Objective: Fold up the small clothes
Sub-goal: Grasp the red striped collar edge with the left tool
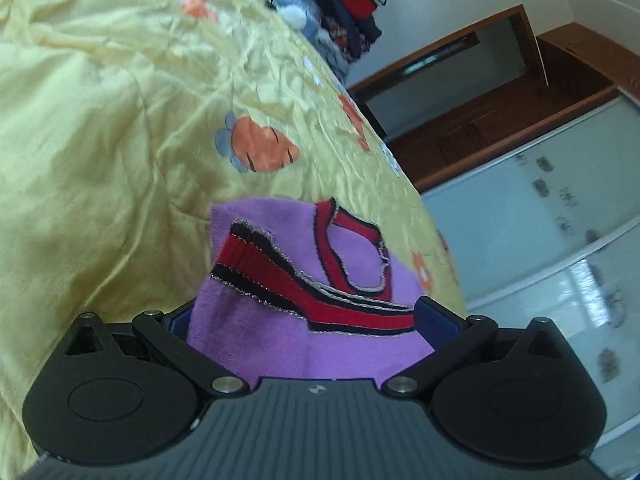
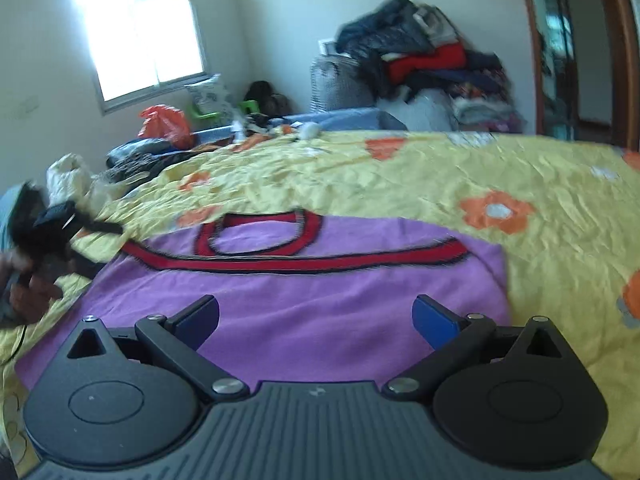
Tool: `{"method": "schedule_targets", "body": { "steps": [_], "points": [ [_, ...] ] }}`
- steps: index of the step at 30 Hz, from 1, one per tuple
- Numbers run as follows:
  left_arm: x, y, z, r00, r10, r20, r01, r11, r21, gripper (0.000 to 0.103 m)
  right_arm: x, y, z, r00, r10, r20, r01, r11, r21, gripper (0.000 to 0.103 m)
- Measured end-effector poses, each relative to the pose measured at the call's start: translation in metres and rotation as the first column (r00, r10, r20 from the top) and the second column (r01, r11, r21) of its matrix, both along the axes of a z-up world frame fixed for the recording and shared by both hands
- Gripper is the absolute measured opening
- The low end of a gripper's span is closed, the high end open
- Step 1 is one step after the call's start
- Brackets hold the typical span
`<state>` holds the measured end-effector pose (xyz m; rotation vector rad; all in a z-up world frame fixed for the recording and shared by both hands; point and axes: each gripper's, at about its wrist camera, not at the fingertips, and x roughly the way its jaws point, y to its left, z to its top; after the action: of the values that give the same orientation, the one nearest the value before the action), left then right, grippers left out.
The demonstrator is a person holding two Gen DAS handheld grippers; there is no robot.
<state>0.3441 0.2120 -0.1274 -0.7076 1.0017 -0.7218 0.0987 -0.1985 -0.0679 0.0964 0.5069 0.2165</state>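
Both tools face one purple top (image 2: pixel 304 292) on the bed (image 2: pixel 540 168): left tool (image 1: pixel 304 320) apparently pinches its bunched edge, right tool (image 2: pixel 316 320) hangs open above it.

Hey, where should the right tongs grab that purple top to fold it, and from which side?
Probably the near hem of the purple top, just ahead of the open right tongs. It lies flat on the yellow bedspread with the red neckline at the far end, so come in low from the near side, slip one finger under the edge, and pinch.
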Motion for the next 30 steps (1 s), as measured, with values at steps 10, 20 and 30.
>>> {"method": "schedule_targets", "body": {
  "steps": [10, 20, 30],
  "points": [
    [0.013, 0.03, -0.023, 0.992, -0.039, -0.116, 0.003, 0.955, -0.298, 0.103, -0.023, 0.084, 0.005, 0.985, 0.156, 0.068, -0.137, 0.966, -0.219, 0.103],
    [0.004, 0.009, -0.02, 0.996, -0.017, -0.092, -0.002, 0.979, -0.202, 0.095, -0.041, 0.101, 0.007, 0.977, 0.202, 0.075, -0.178, 0.952, -0.249, 0.103],
    [0.012, 0.017, -0.032, 0.983, 0.095, -0.159, -0.103, 0.994, -0.045, 0.021, -0.048, 0.105, 0.008, 0.978, 0.191, 0.086, -0.165, 0.956, -0.242, 0.103]
  ]
}}
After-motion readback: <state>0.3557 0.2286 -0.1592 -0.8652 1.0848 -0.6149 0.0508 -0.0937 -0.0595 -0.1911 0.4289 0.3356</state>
